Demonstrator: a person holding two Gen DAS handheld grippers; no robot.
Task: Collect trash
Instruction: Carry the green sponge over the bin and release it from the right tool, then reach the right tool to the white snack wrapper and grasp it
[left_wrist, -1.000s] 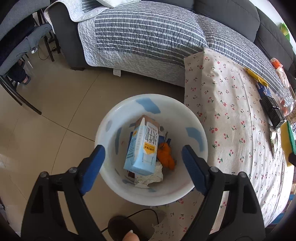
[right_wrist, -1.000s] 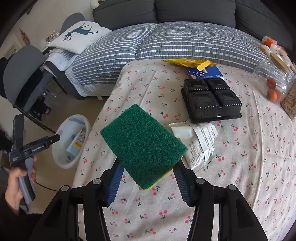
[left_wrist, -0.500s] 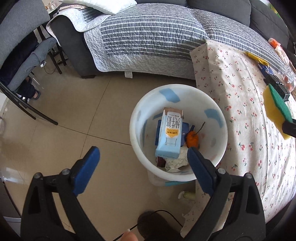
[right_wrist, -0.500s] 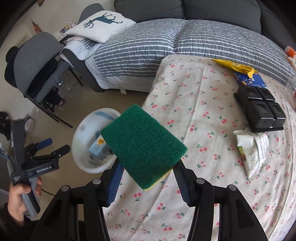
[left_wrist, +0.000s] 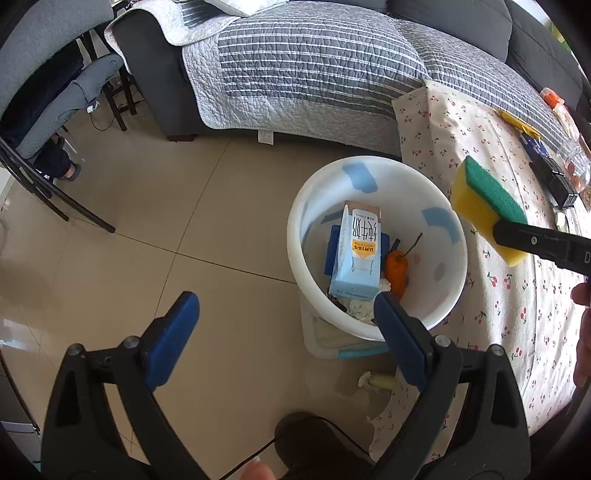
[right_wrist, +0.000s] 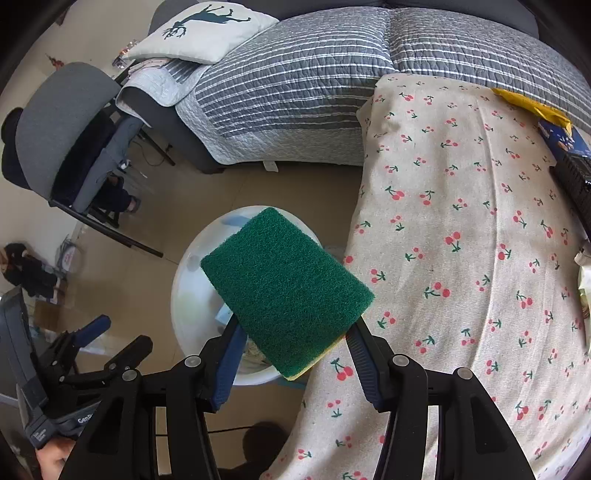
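I see the grey sofa (left_wrist: 332, 74) with its striped quilt across the top of both views, and below it the table under a cherry-print cloth (right_wrist: 461, 240) filling the right side, with tan floor tiles (left_wrist: 129, 258) to the left. On the floor, just beside the table's edge, stands my white bin (left_wrist: 376, 243); inside it lie a blue milk carton (left_wrist: 358, 258) leaning upright, an orange scrap (left_wrist: 397, 271) touching its right side, and crumpled paper underneath. My right gripper (right_wrist: 295, 354) is clenched on the green-and-yellow sponge (right_wrist: 284, 291), one pad pressed to each side edge, green face towards the camera; from the right wrist the sponge overlaps the bin's rim, and from the left wrist it (left_wrist: 487, 210) hangs over the cloth just right of the bin. My left gripper (left_wrist: 284, 332) is released, jaws spread wide with nothing between them, floor under the left finger, the bin's near rim behind the right one
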